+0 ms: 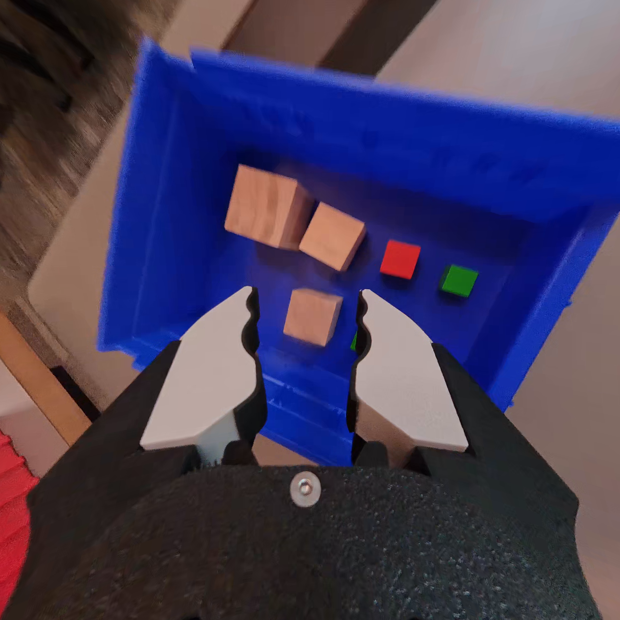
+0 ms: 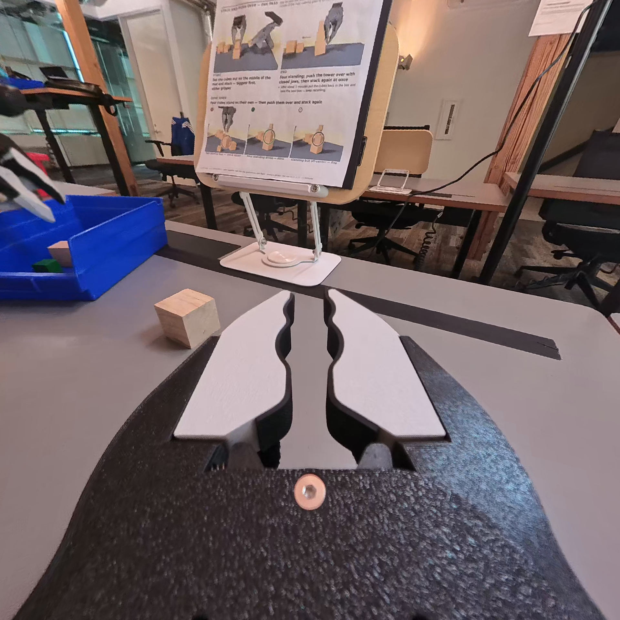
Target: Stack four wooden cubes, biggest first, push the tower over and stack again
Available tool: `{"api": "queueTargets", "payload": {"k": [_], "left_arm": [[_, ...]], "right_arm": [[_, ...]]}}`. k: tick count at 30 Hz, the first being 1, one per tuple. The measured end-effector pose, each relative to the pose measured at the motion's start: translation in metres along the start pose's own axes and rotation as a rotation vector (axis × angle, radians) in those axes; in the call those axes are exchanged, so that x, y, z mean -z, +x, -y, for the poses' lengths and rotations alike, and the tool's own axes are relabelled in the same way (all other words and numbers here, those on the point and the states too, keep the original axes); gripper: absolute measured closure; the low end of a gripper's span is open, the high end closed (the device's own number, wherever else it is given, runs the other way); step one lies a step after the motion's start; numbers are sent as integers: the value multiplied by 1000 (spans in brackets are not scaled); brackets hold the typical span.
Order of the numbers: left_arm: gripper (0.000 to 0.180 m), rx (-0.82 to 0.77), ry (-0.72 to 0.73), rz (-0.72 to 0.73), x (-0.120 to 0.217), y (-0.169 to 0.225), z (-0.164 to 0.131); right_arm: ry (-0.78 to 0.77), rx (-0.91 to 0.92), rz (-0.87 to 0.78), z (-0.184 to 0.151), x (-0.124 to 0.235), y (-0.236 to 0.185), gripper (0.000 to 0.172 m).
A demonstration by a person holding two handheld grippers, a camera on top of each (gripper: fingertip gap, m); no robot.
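The left gripper [image 1: 308, 295] hangs above a blue bin [image 1: 188, 208] and looks down into it; its jaws stand wide apart and grip nothing; framed between the two fingertips, lower down on the bin floor, lies a small wooden cube [image 1: 312, 317], with clear blue floor showing on either side between it and the pads, so neither pad presses on it. Beyond that cube, farther from the gripper, lie two larger wooden cubes, a big one [image 1: 265, 206] and a middle-sized one [image 1: 332, 235] touching it at a corner; to the right of these sit a red cube [image 1: 400, 259] and, farther right, a green cube [image 1: 459, 281], each apart from its neighbours; a sliver of another green piece [image 1: 353, 342] peeps out from behind the right finger, too hidden to tell its shape. The view is blurred, so fine edges are uncertain. The right gripper [image 2: 308, 295] lies low over a grey table [image 2: 469, 402]; its jaws are nearly together with a narrow gap between them, and only the table shows in that gap; they hold nothing. A pale wooden cube [image 2: 188, 317] stands on the table just to the left of its left finger, apart from it; the bin sits farther left, with the left gripper poised above it; straight ahead stands a white stand [image 2: 281, 261] bearing a printed sheet [image 2: 288, 87].
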State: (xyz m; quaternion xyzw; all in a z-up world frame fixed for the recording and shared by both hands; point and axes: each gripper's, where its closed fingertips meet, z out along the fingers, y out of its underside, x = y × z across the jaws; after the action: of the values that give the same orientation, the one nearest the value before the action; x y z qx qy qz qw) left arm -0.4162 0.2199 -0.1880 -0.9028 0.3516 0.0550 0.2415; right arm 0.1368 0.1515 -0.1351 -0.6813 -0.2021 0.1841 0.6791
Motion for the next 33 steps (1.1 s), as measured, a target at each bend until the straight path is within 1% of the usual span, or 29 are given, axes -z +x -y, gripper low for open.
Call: {"api": "queueTargets", "payload": {"k": [2, 4, 7, 9, 20, 24, 25, 29, 33], "left_arm": [[124, -19, -111, -23, -12, -1, -22], [121, -44, -206, -55, -21, 1, -37], [119, -83, -311, -84, -31, 1, -52], [118, -95, -349, -88, -38, -1, -57], [125, -131, -419, -108, -60, 4, -64], [137, -141, -403, -81, -62, 2, -64], [137, -141, -401, -69, -62, 1, -64], [138, -175, -371, -19, -51, -2, -58], [138, -204, -271, 27, -19, 0, -31]], "right_arm": [[-9, -1, 2, -3, -1, 0, 155], [-21, -1, 7, -6, -3, -1, 155], [-36, 2, 16, -10, -5, -3, 155], [-38, 7, 19, -11, -5, -4, 155], [-20, 13, -1, -9, -3, 0, 155], [-18, 12, 0, -9, -3, 0, 155], [-18, 12, 1, -9, -3, 0, 155], [-15, 11, 7, -8, -3, -1, 155], [-15, 11, 17, -7, -3, -3, 155]]}}
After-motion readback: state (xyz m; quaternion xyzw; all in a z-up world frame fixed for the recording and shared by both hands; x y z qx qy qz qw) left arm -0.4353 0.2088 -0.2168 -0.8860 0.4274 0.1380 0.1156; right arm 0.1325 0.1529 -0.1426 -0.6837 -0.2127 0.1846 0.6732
